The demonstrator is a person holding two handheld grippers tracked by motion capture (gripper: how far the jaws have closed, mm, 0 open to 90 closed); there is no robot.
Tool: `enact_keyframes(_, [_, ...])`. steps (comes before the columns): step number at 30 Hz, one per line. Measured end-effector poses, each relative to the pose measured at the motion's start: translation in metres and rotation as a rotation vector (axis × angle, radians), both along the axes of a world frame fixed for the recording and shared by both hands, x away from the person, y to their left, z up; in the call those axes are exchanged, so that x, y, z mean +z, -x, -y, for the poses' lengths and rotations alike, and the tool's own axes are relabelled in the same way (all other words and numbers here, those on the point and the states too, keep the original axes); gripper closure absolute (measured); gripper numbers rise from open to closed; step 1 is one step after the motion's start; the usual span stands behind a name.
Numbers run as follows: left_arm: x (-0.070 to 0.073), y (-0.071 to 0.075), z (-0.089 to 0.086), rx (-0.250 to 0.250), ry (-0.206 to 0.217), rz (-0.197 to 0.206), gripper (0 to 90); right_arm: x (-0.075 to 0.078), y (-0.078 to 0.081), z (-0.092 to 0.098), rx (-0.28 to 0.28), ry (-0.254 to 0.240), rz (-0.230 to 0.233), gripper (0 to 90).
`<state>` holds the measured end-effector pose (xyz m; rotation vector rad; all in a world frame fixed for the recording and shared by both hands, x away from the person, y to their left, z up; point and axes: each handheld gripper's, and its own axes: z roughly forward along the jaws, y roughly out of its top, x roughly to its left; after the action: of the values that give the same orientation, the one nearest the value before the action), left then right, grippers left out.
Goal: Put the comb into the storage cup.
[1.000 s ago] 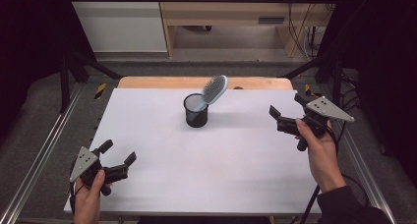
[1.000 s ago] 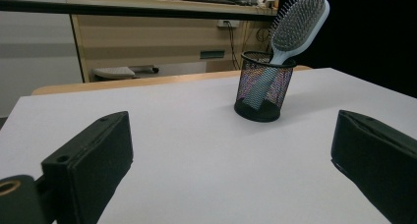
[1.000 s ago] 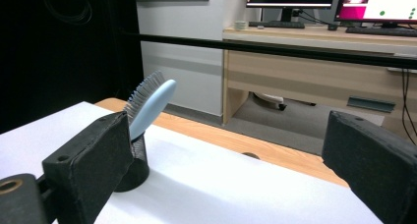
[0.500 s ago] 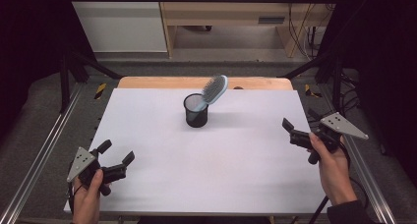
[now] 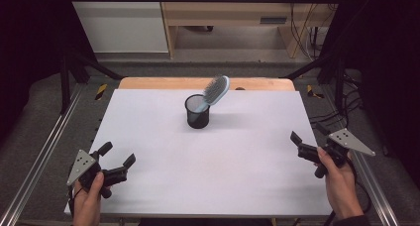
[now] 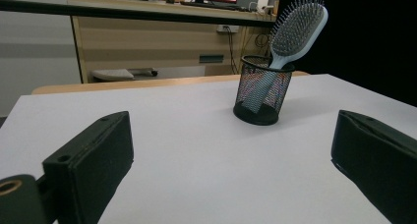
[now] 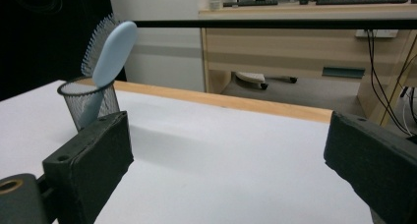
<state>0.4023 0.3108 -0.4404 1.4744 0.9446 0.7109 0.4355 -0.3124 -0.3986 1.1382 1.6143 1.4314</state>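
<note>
Where desk backs white table [image 5: 247, 186]

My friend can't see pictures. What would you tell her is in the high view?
A light blue plastic hairbrush stands tilted in a black mesh cup on a white table. An open hand-held gripper waits at each near corner, left and right.

You are working under even overhead light; the white table [image 5: 237, 166] is showing bright without glare while the surroundings are falling into darkness; the cup [image 5: 198, 112] is casting a soft shadow to its right; in both gripper views the near jaws are blurring, and the background is staying soft.
</note>
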Motion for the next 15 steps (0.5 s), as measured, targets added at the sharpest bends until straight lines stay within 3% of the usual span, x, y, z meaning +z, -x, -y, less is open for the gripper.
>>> enact_keyframes(15, [0.002, 0.001, 0.001, -0.004, -0.001, 0.017, 2.3, -0.026, 0.01, 0.0, 0.016, 0.018, -0.018, 4.3])
